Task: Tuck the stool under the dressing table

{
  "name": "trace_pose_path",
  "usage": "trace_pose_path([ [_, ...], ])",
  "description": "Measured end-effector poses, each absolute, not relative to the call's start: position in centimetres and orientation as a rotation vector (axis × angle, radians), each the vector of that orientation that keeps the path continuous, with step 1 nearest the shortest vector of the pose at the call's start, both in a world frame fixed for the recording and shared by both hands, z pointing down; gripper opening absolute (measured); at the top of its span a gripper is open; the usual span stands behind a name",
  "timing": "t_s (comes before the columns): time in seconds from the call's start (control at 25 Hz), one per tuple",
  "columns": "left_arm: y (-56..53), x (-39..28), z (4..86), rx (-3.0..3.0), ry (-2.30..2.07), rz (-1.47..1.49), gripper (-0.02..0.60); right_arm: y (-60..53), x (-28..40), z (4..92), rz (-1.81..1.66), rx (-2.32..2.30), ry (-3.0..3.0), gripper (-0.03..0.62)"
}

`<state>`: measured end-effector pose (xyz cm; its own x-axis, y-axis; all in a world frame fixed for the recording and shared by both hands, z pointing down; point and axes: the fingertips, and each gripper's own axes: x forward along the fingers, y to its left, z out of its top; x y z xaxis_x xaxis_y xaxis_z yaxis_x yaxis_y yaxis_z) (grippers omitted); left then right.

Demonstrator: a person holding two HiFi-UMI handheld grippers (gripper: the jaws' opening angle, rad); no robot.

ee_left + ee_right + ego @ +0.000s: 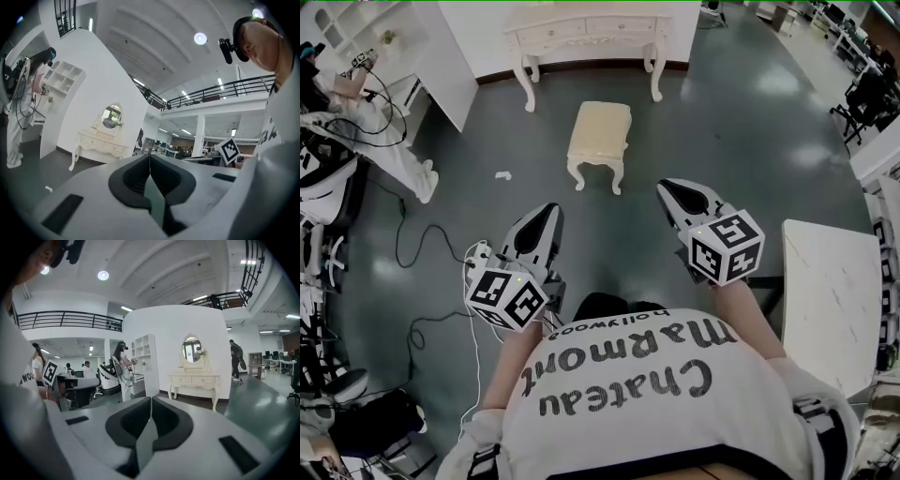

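stool (600, 141): one, upright on the grey floor (722, 131), out in front of the dressing table (589, 42), well apart from it and not under it. it sits slightly skewed to the table's front edge. two of its legs show on the near side.
dressing table: one, against the white wall. two front legs are visible with an open gap between them, and there is bare floor from that gap to the stool. one oval mirror (191, 348) sits on top.
obstacles relative to the stool: small white scrap (502, 175) on the floor just left, loose cables (403, 244) further left, white-topped counter (830, 300) well off to the right.
left hand-held gripper (548, 210): jaws fully together, holding nothing, short of the stool and not touching it.
right hand-held gripper (667, 189): same, jaws together and empty, near the stool's right near corner but clear of it.
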<state>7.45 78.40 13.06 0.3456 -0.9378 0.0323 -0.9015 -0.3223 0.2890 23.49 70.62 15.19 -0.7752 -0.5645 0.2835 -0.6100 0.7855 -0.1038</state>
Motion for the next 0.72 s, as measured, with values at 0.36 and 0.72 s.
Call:
trace_pose_path([
  [0.36,74.2,4.9,14.2,2.356,-1.617,-0.219,0.023,66.8,20.3,16.4,0.292,0.906,-2.723,0.028],
  [0.72,63.6,0.4,13.4,2.415,-1.528,-0.198,0.023,57.6,16.1,15.8,0.327,0.984,-2.692,0.028],
])
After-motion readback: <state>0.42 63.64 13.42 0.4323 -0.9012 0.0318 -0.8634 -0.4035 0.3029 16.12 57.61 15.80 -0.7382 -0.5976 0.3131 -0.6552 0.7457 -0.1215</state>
